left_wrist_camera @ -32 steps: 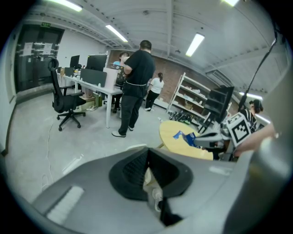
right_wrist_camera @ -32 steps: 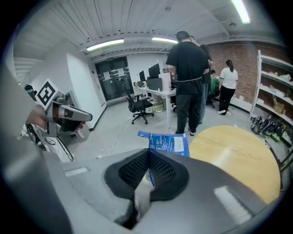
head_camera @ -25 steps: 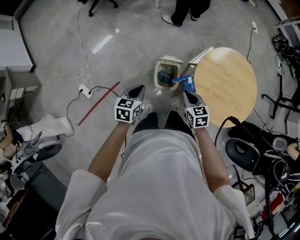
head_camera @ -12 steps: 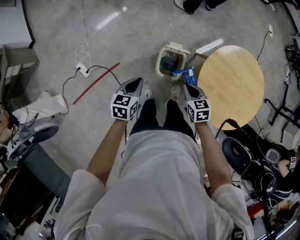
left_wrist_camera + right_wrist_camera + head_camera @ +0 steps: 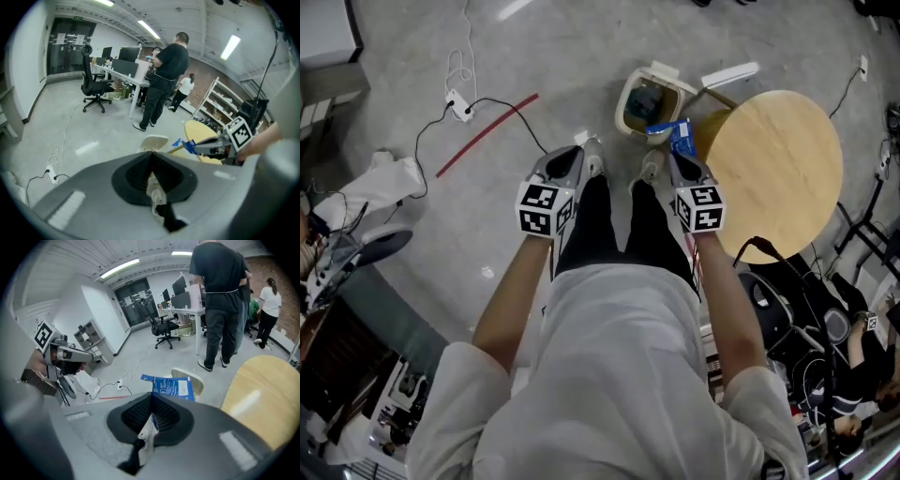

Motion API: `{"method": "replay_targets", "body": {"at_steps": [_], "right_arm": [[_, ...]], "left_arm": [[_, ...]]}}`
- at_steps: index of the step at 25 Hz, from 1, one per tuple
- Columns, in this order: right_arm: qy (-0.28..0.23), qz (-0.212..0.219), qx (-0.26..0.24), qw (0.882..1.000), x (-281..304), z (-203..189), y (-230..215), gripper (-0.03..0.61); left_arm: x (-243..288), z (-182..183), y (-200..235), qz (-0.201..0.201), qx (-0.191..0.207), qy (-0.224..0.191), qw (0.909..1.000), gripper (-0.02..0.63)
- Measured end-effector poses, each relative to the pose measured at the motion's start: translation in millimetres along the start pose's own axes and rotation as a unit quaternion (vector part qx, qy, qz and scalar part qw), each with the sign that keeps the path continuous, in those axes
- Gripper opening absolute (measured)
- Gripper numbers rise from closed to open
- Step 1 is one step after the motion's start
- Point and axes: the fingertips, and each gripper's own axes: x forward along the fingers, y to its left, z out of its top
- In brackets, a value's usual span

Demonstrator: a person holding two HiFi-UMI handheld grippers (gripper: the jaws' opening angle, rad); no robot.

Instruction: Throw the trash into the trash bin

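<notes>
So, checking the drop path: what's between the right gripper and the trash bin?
Only the blue wrapper clamped in the right gripper, seen in the head view.

No word or number can be read anywhere. The blue wrapper bears white print and a pale label panel, both too small to make out. The left marker cube and right marker cube carry only black-and-white square patterns. A small green sign above the dark doors is illegible.

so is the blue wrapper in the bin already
No, the blue wrapper is pinched in the right gripper's shut jaws, not inside the trash bin.
</notes>
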Motion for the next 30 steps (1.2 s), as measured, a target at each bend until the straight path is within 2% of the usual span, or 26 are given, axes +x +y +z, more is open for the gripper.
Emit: {"method": "replay_targets", "body": {"at_steps": [6, 10, 17, 23, 30], "right_arm": [[0.017, 0.011, 0.008, 1.0, 37.5, -6.3, -10.2, 0.002], [0.03, 0.02, 0.019, 0.999, 61.0, -10.8, -14.4, 0.002], [0.034, 0.027, 0.061, 0.997, 111.4, -22.4, -31.5, 0.002], [0.043, 0.029, 0.082, 0.995, 157.4, -48.6, -48.3, 0.002], [0.048, 0.024, 0.117, 0.992, 213.2, -87.4, -74.9, 0.002]], "left_arm": [[21.6, -11.2, 11.9, 0.004, 0.004, 0.013, 0.9999, 0.003], [35.4, -17.1, 15.4, -0.003, -0.01, 0.023, 0.9997, 0.003], [71.8, -35.9, 25.8, -0.006, -0.02, 0.04, 0.999, 0.003], [103.1, -59.2, 33.5, -0.008, -0.019, 0.051, 0.9985, 0.003], [142.6, -103.4, 56.0, -0.001, -0.016, 0.071, 0.9973, 0.003]]}}
